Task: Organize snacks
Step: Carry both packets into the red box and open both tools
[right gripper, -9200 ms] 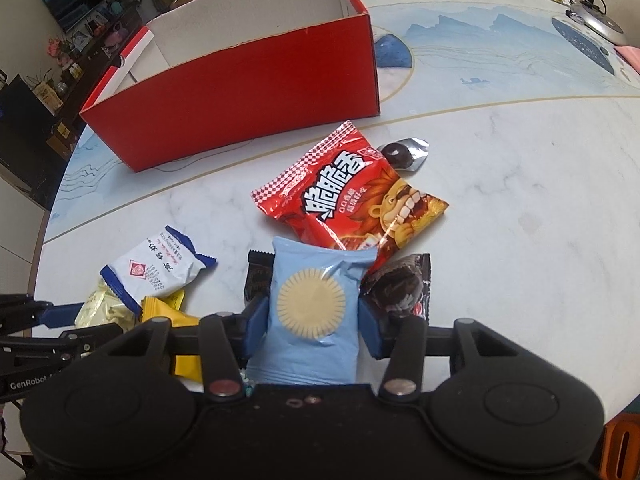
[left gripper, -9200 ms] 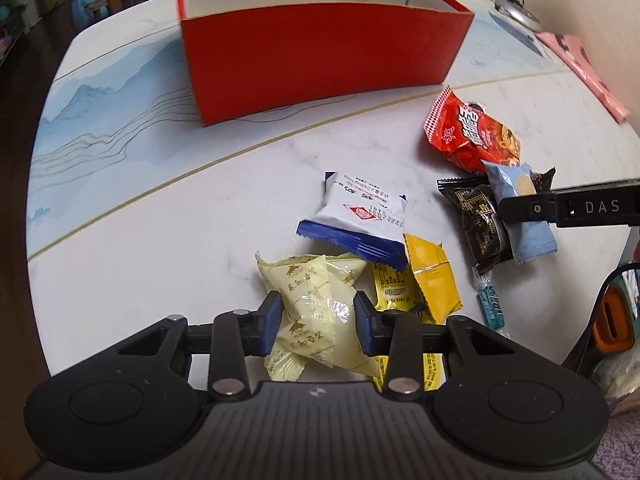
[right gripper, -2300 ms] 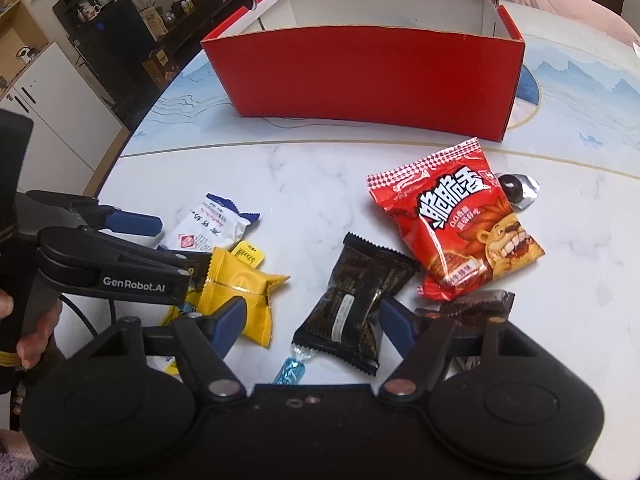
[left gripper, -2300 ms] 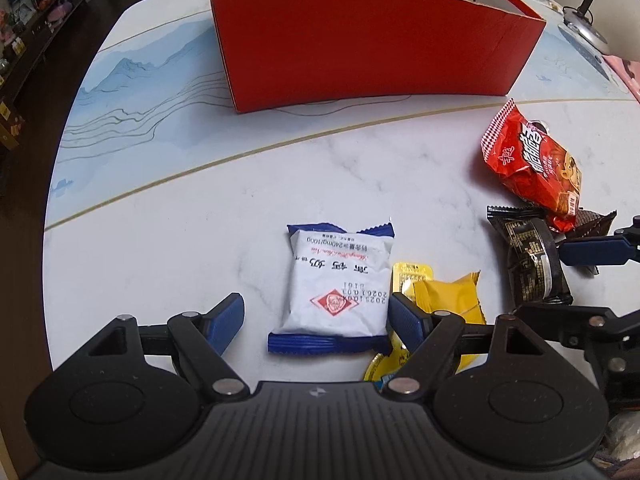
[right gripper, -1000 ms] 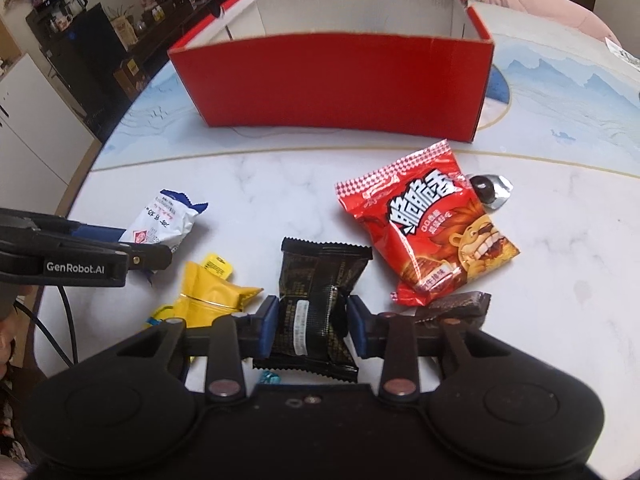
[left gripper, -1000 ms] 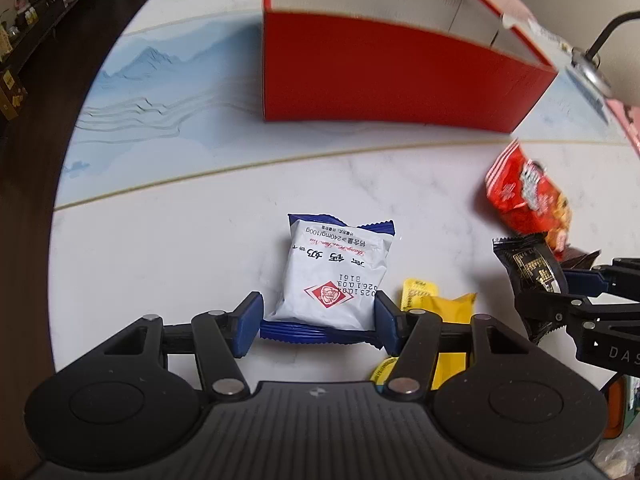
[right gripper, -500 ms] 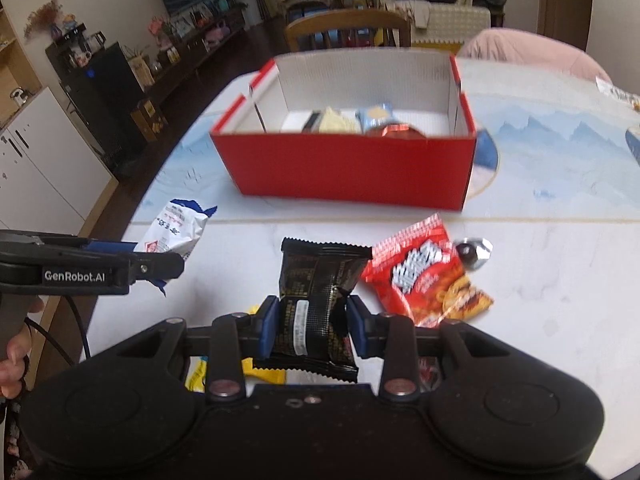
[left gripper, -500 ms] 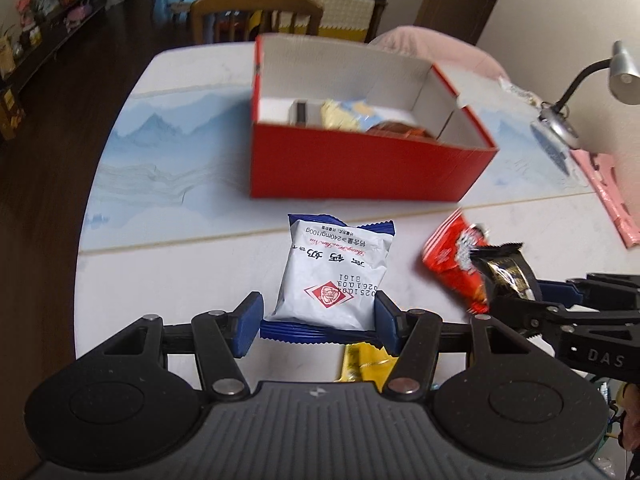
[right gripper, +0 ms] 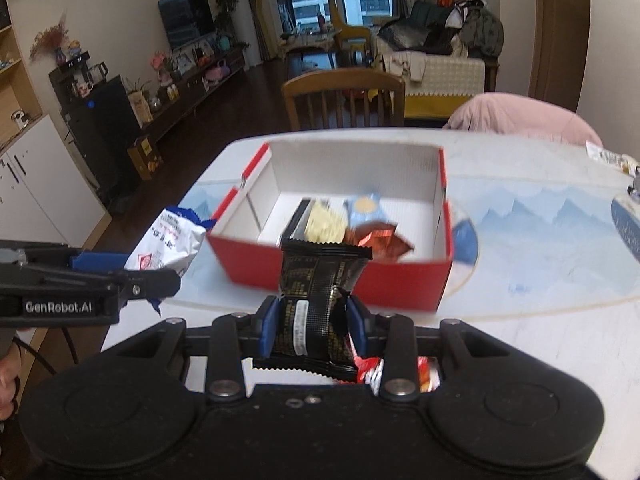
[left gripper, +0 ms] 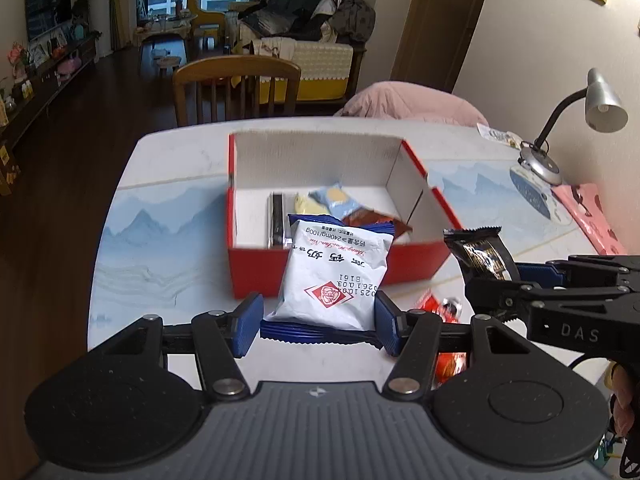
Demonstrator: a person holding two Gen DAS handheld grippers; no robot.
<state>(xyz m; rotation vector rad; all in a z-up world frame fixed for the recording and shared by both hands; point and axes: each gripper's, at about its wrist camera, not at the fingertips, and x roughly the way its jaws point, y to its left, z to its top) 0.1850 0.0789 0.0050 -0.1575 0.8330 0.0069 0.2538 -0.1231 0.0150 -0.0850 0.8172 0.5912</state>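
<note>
My left gripper is shut on a white and blue snack packet and holds it in the air in front of the red box. My right gripper is shut on a black snack packet, also raised before the red box. The box is open on top and holds several snacks, among them a pale yellow packet and a light blue one. The black packet and the right gripper show at the right of the left wrist view. The white packet shows at the left of the right wrist view.
A red chip bag lies on the marble table below the grippers. A desk lamp and a pink packet are at the far right. A wooden chair stands behind the table.
Both grippers have risen higher with their packets and come closer to the box, so its inside now shows more fully. The table snacks have dropped below the fingers.
</note>
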